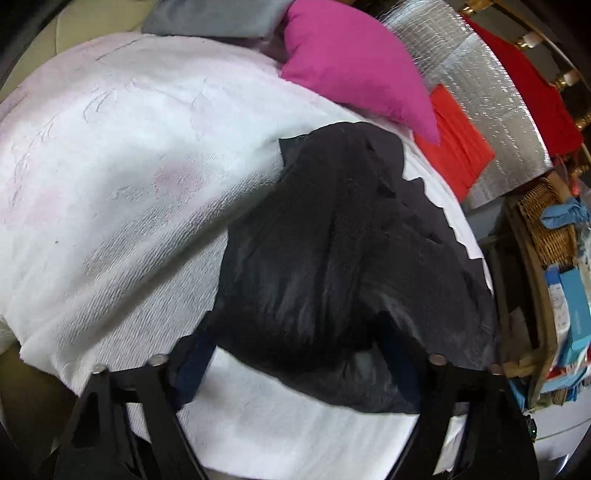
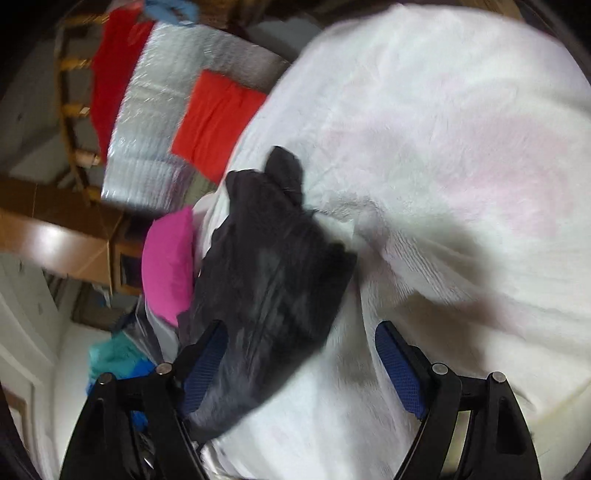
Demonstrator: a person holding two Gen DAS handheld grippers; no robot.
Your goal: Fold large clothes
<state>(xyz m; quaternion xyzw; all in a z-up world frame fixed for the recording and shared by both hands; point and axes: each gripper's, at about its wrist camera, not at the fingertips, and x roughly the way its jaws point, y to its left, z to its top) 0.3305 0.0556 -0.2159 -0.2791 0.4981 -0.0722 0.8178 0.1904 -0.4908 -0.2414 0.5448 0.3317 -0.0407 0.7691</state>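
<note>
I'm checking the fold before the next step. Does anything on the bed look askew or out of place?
The black garment lies bunched and crumpled on the white towel, with jagged edges rather than a flat fold. It drapes between the open left gripper. The right gripper is open too. Both views are motion-blurred.

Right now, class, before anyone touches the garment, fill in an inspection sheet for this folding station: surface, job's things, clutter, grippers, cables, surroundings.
Surface: white textured blanket, faint pink patches.
Job's things: black garment, crumpled, not yet folded, near the blanket's edge.
Clutter: magenta pillow, red cloth, grey cushion.
Grippers: left hand-held gripper open, garment bunched between its fingers; right hand-held gripper open, garment draped over one finger.
Cables: nothing seen.
Surroundings: silver foil mat, wicker basket, boxes, wooden furniture.
</note>
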